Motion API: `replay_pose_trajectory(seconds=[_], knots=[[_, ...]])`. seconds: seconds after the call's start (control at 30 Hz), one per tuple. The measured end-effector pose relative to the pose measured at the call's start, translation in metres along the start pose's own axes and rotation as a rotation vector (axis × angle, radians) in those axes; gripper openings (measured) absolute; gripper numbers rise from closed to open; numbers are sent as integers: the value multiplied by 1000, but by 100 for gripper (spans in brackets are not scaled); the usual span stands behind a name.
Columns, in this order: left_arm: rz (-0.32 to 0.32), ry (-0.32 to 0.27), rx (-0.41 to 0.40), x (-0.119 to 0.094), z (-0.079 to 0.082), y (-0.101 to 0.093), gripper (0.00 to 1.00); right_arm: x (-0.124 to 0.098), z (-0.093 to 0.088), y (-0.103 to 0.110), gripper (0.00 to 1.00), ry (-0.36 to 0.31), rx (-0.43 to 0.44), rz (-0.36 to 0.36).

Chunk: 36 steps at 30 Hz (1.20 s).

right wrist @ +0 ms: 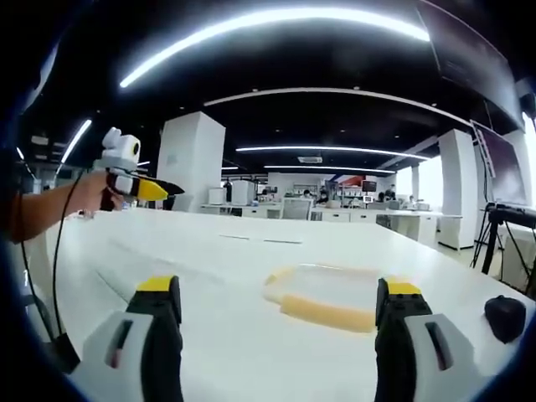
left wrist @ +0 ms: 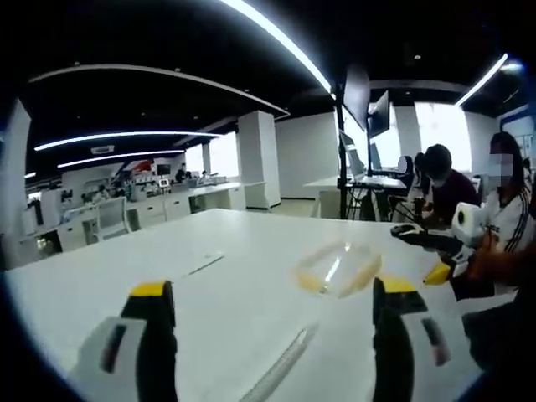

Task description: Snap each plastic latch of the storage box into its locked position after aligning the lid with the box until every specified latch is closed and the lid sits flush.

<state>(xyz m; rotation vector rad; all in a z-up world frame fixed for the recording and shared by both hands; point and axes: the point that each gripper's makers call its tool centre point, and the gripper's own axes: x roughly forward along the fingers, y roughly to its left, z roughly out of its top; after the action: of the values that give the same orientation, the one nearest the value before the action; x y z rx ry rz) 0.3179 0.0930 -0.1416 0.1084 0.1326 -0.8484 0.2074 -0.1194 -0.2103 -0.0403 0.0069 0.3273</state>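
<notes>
We see both grippers, left [left wrist: 272, 335] & right [right wrist: 276, 335], jaws apart, nothing held; box [right wrist: 328, 297] on table [right wrist: 218, 260], w/ yellow latches.

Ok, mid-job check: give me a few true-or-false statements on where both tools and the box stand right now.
1. The left tool is open and holds nothing. True.
2. The right tool is clamped on a latch. False: it is open, short of the storage box.
3. The box rests on the white table. True.
4. The box has red latches. False: its clear body has yellow trim.
5. A black object lies on the table to the right of the box in the right gripper view. True.
</notes>
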Motion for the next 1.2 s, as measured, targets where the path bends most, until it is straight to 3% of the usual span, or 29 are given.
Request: replay_pose_trajectory(seconds=[1.2], knots=[[-31,49,27,14,-4,-8,100,1,-2,0,100,-15,17,-3]])
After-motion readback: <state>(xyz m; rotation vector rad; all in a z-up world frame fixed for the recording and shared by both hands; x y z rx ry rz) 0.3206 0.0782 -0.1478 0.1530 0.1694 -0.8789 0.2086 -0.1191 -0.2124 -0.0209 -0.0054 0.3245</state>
